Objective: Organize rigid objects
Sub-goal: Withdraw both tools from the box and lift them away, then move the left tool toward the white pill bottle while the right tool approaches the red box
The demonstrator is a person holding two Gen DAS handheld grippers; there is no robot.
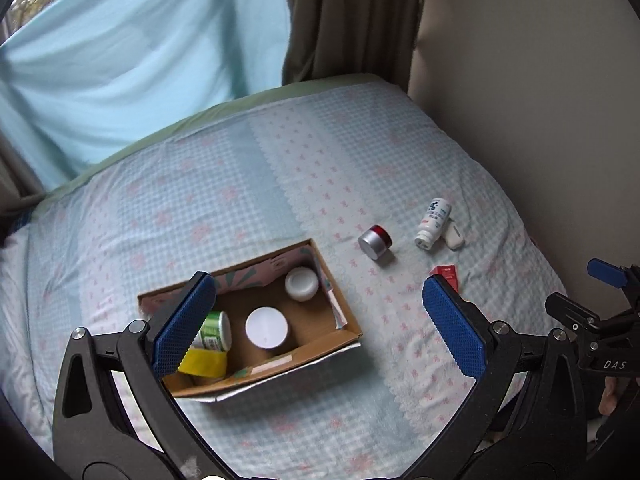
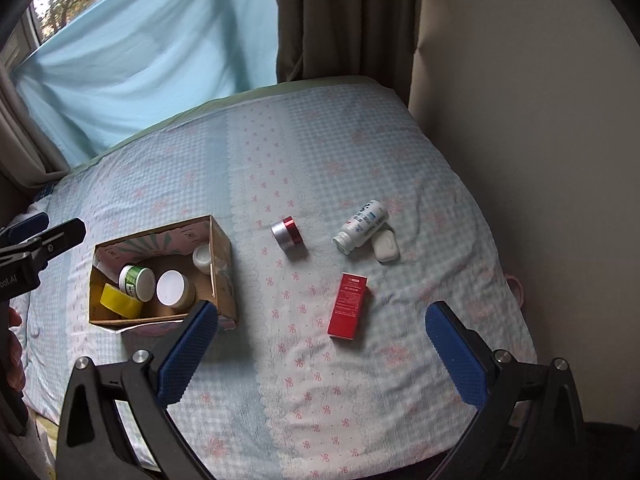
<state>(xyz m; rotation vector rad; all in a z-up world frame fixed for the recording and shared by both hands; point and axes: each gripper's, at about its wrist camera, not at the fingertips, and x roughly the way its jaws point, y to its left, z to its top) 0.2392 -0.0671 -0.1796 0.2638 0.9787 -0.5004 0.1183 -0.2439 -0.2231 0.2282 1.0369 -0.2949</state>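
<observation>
A cardboard box [image 1: 344,312] [image 2: 222,248] on the bed holds a white-lidded jar [image 1: 266,327] [image 2: 173,289], a green-labelled jar [image 1: 214,332] [image 2: 137,280], a yellow tape roll [image 1: 203,362] [image 2: 119,301] and a small white jar [image 1: 302,283] [image 2: 202,258]. To its right lie a red and silver jar [image 1: 375,241] [image 2: 287,233], a white bottle [image 1: 433,223] [image 2: 362,226], a small white case [image 1: 454,234] [image 2: 386,246] and a red carton [image 2: 348,311] [image 1: 446,273]. My left gripper [image 1: 318,322] is open above the box. My right gripper [image 2: 322,354] is open, just in front of the red carton.
The bed has a blue checked sheet [image 2: 320,152]. A blue cloth [image 1: 120,60] and a brown curtain [image 1: 352,16] hang at the back. A beige wall [image 2: 540,120] borders the bed on the right.
</observation>
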